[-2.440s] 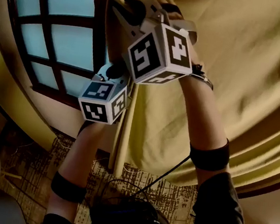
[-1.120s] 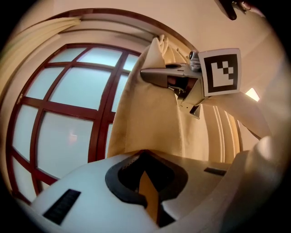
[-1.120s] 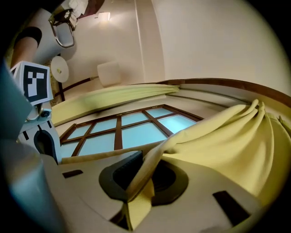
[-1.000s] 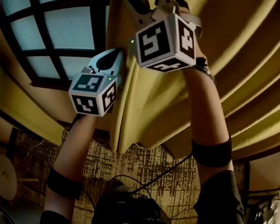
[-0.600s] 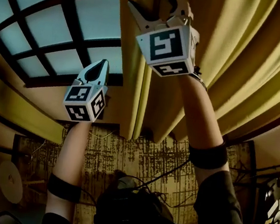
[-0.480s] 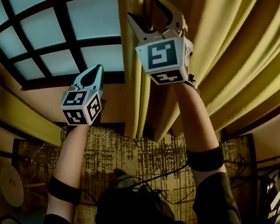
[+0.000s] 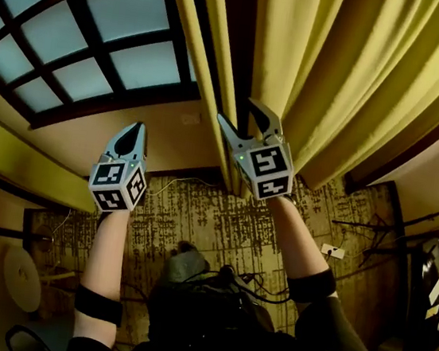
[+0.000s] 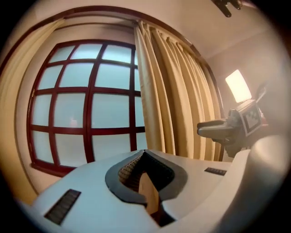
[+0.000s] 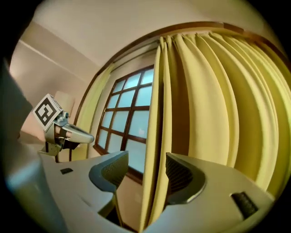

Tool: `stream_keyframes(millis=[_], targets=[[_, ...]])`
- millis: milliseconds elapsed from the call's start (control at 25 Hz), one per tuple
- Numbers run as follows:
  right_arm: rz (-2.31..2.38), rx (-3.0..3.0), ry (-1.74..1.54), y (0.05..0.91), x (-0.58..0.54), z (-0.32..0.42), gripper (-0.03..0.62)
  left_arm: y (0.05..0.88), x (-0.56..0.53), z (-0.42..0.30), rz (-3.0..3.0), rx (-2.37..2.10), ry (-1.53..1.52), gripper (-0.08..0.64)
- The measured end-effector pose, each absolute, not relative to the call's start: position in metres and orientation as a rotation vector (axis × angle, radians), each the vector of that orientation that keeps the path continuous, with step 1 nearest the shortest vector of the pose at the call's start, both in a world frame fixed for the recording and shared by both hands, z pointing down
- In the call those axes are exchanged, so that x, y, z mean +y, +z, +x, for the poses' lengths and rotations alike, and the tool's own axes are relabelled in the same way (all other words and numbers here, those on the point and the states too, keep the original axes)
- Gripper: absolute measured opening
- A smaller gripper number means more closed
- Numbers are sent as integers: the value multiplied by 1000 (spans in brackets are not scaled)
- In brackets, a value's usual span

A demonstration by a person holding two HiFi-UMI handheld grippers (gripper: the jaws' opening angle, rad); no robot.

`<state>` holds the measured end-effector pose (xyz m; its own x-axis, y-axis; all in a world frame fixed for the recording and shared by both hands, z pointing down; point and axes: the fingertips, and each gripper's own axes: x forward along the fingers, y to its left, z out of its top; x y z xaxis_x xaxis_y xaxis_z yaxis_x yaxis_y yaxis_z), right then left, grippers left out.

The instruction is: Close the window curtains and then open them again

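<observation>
Yellow fabric of the right curtain (image 7: pixel 353 76) hangs in deep folds beside the window (image 7: pixel 94 34), which has dark red-brown bars and pale panes. This curtain is gathered at the right side and leaves the glass uncovered. The left curtain (image 7: pixel 12 163) is drawn to the other side of the window.

The right tool (image 7: pixel 240 111) points at the inner edge of the right curtain. Its jaws stand spread, and they have just been closing a little. The edge fold of the curtain runs between them, close to one pad and apart from the other, so it is not pinched.

The left tool (image 7: pixel 134 129) is apart from both curtains, in front of the wall (image 7: pixel 168 136) under the window. Its jaws are pressed together with nothing between them. Below lies a patterned carpet (image 7: pixel 198 216).
</observation>
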<state>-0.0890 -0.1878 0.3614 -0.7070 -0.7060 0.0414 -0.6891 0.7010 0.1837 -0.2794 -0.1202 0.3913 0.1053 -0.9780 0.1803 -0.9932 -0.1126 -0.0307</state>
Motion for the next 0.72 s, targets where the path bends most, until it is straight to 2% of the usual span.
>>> stream_keyframes(millis=[80,240,440,720], targets=[[1125,-2765,-98,413,-170,-76,203,414,-99,-283,2226,-2026,293,2],[1061,-2730,138,475,-124,-78,122,456,-62,-295,2171,-1997,359,2],[1063,-2633,263,535,-83,-93,20,499,-21,-324,2136,-1959,397,2],[1107,-2540,434,581,-39,-123,3,536,26,-378,2085,-1886,385,2]])
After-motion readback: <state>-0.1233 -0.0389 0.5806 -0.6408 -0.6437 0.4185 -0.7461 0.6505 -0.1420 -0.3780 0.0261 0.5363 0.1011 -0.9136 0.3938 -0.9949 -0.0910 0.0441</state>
